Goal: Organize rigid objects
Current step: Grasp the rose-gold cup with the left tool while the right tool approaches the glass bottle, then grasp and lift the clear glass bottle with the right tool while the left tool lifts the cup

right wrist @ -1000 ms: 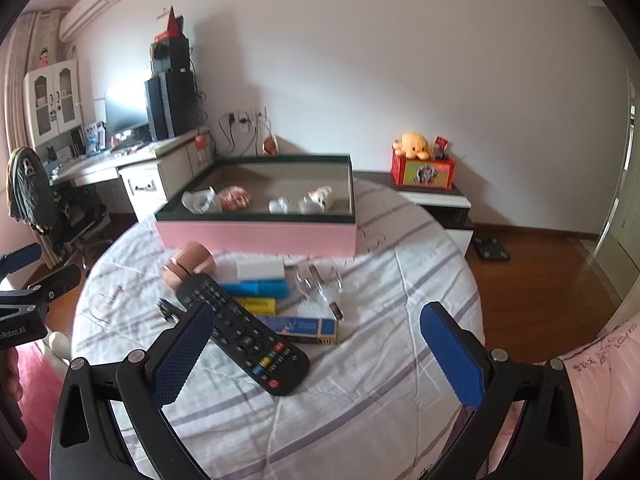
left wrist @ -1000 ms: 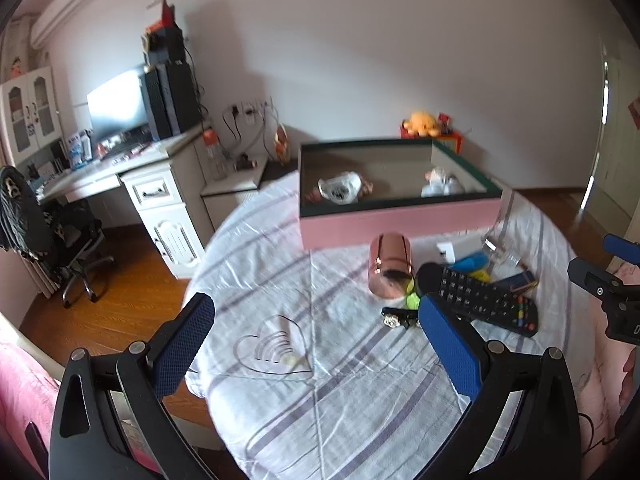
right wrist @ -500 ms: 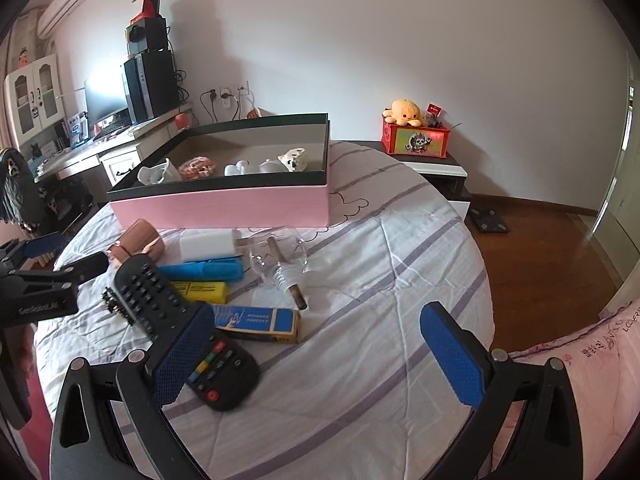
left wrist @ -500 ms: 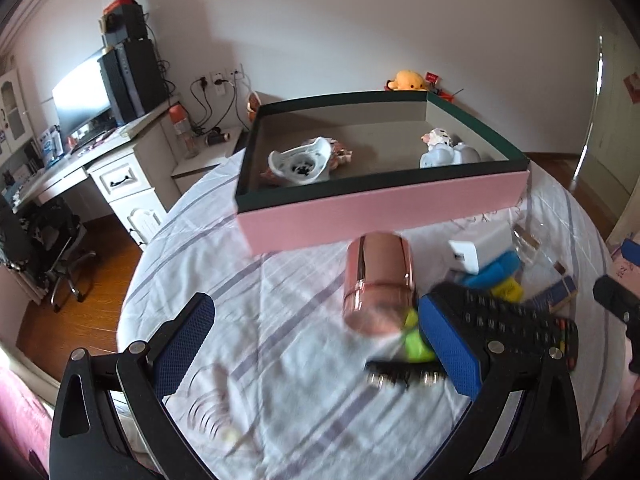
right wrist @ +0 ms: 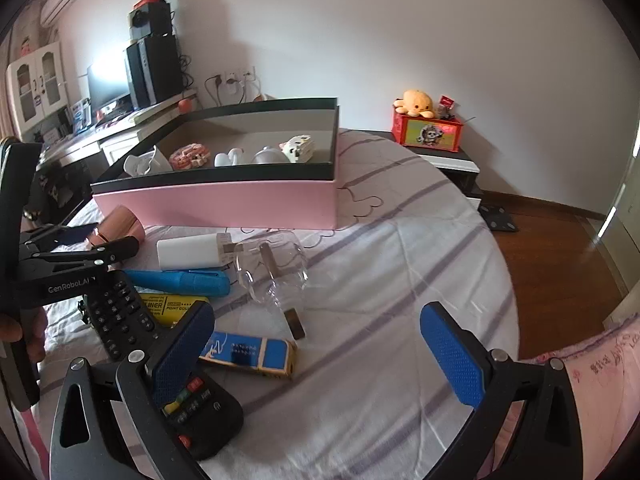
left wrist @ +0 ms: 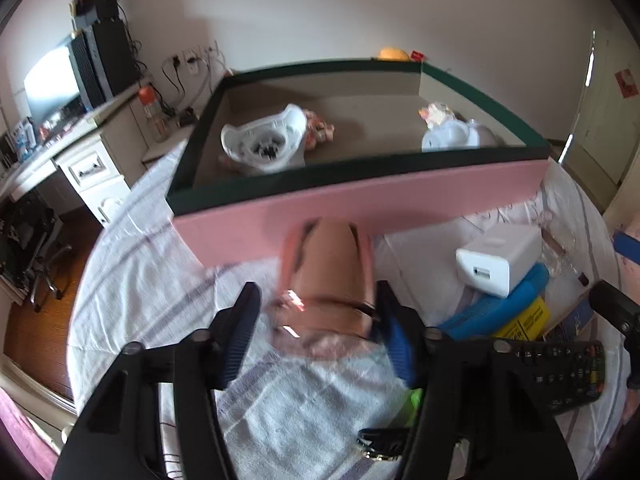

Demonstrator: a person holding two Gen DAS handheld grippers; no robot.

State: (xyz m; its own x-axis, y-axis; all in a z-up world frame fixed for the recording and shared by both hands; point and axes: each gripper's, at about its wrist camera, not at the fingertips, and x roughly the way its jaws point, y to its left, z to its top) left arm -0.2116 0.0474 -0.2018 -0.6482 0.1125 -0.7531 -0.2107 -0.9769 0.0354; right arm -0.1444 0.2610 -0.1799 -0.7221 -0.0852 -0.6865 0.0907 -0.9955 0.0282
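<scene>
Your left gripper (left wrist: 316, 316) reaches forward, its fingers narrowed to either side of the rose-gold metal cup (left wrist: 326, 276). Your right gripper (right wrist: 320, 356) hangs with fingers spread wide.

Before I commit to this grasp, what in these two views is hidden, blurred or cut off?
- Left wrist view: copper cup is motion-blurred between the left gripper fingers; pad contact unclear.
- Left wrist view: small dark object at the bottom is hidden by the gripper frame.
- Right wrist view: remote control is partly covered by the right gripper finger.
</scene>
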